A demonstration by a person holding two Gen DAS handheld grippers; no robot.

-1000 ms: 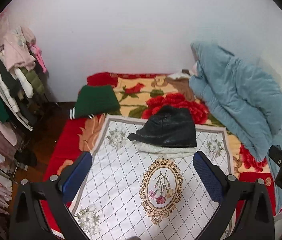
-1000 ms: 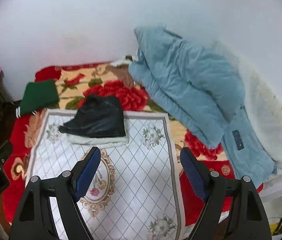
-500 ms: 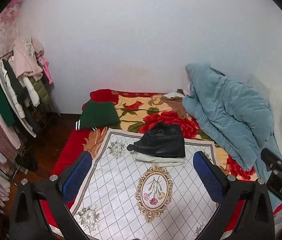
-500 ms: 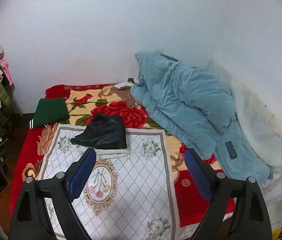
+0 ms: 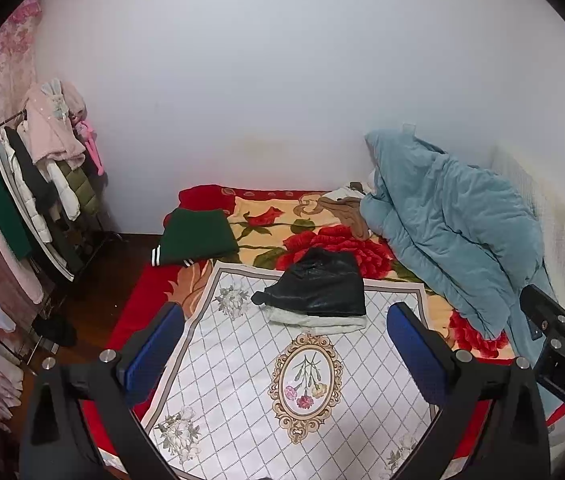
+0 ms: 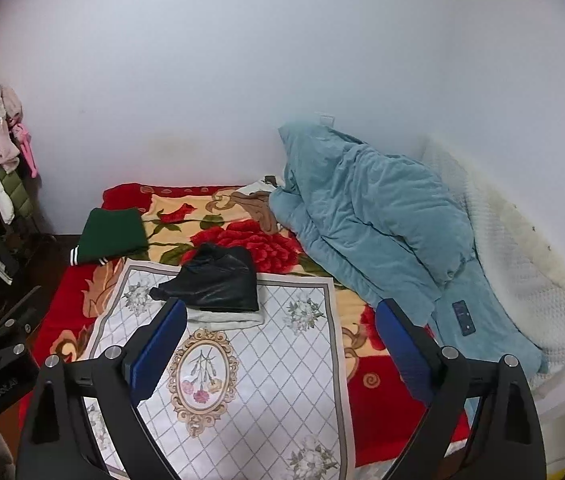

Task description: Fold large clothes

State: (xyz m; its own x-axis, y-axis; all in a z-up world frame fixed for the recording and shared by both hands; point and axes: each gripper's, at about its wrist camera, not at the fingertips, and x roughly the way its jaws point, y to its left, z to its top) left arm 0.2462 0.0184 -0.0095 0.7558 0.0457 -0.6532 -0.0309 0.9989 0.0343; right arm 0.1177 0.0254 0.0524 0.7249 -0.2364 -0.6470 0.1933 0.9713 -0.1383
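A folded black leather jacket with white lining (image 5: 316,290) lies on the white patterned panel of the bed blanket (image 5: 242,376); it also shows in the right wrist view (image 6: 218,280). A folded green garment (image 5: 196,236) lies at the bed's far left, and it shows in the right wrist view (image 6: 112,234) too. My left gripper (image 5: 284,352) is open and empty, held well back above the bed's near part. My right gripper (image 6: 278,344) is open and empty, also well short of the jacket.
A blue quilt (image 5: 442,216) is piled along the bed's right side against the wall. A brown garment (image 5: 346,210) lies by it. A clothes rack (image 5: 30,192) with hanging clothes stands left of the bed. A dark phone (image 6: 463,317) lies on the quilt.
Both grippers have pulled back and up from the bed; the jacket and bed look smaller and farther. Nothing on the bed has moved.
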